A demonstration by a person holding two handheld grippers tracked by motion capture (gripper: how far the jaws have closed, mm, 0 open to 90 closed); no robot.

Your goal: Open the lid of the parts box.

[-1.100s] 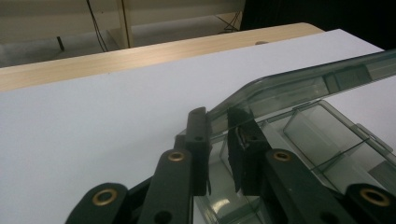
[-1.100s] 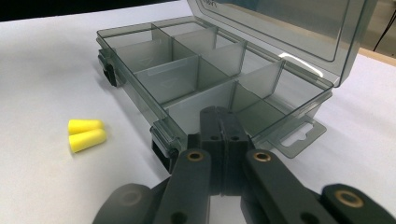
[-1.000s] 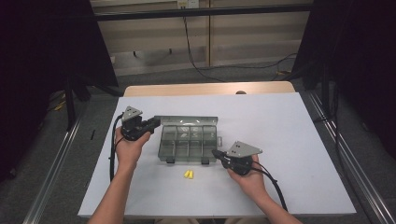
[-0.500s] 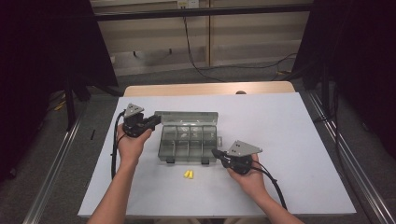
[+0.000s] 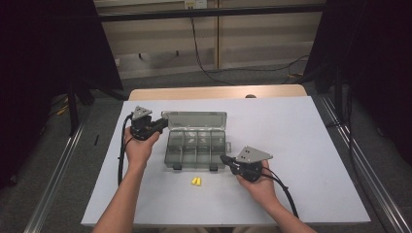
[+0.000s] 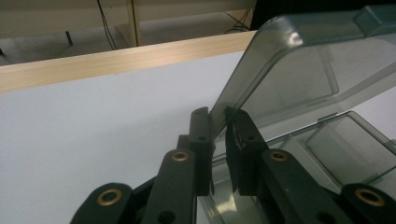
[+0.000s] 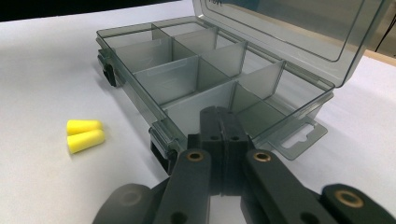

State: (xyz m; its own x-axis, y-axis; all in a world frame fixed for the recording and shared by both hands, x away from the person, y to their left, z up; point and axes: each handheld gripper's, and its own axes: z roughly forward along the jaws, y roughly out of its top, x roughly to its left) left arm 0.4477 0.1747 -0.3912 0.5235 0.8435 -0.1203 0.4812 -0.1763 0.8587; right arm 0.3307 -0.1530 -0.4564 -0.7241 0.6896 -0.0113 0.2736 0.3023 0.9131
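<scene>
We see a wide white worktop [image 5: 311,145] with a pale wooden strip along its far edge. Near its middle sits the smoky grey, see-through plastic compartment box [image 5: 197,149], its tray split by thin walls into small bins, with two dark latches on its near side. The box's clear hinged lid [image 5: 194,120] stands raised at the far side, tilted back from the tray.

Our left hand-held gripper [image 5: 156,125] is at the lid's left end. In the left gripper view its two black jaws stand on either side of the lid's curved corner edge [image 6: 243,84], one outside and one inside, pinching the thin plastic between them [image 6: 217,122].

Our right hand-held gripper [image 5: 227,160] rests low at the box's near right corner. In the right gripper view its jaws are pressed flat together with nothing between them [image 7: 221,122], their tips just at the tray's corner beside the clear hanging tab [image 7: 299,137]; we cannot tell whether they touch the box.

Two small yellow foam earplugs [image 5: 196,181] lie side by side on the worktop just in front of the box, between the two forearms. In the right gripper view they lie touching, apart from the tray [image 7: 85,135].
</scene>
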